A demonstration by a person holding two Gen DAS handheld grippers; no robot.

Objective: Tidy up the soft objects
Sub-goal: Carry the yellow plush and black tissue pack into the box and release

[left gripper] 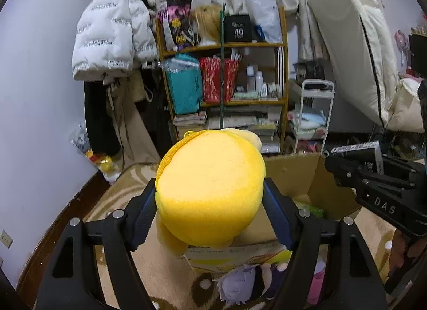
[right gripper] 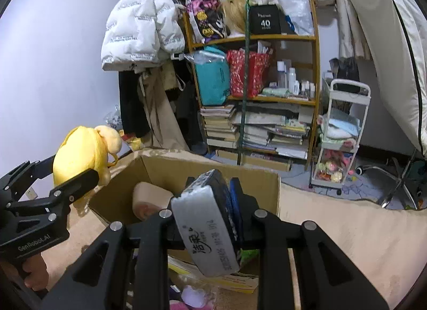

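**Operator:** Between the 2 fingers of my left claw [left gripper: 210,203] sits the yellow plush [left gripper: 210,187], squeezed on both sides and carried in the air, clear of the floor. Its zipper runs along the upper left edge.

**Partner:** Where is it relative to the box?

**Operator:** At the near left corner of the open cardboard box [left gripper: 291,176]. From the right wrist view I see the same plush [right gripper: 80,155] hanging just outside the box's left wall [right gripper: 186,171], with the left claw [right gripper: 72,174] clamped around it.

**Partner:** And your right side?

**Operator:** My right claw [right gripper: 213,203] is closed on a grey wrapped pack [right gripper: 205,227] with printed characters on its face; a dark pack is pressed against it on the right. The bundle hangs tilted over the box's near edge. In the left wrist view that claw [left gripper: 344,166] shows at the right, over the box.

**Partner:** Anything inside the box?

**Operator:** I see a pink-beige roll-shaped cushion [right gripper: 152,198] lying against the left inner wall. Below the box, on the beige carpet [right gripper: 347,230], lies a purple-haired plush doll [left gripper: 248,283].

**Partner:** Farther out?

**Operator:** Beyond the box stands a wooden bookshelf [right gripper: 317,70] with stacked books, a white puffer jacket [left gripper: 109,38] hangs left of it, and a white trolley [right gripper: 344,134] stands on the right.
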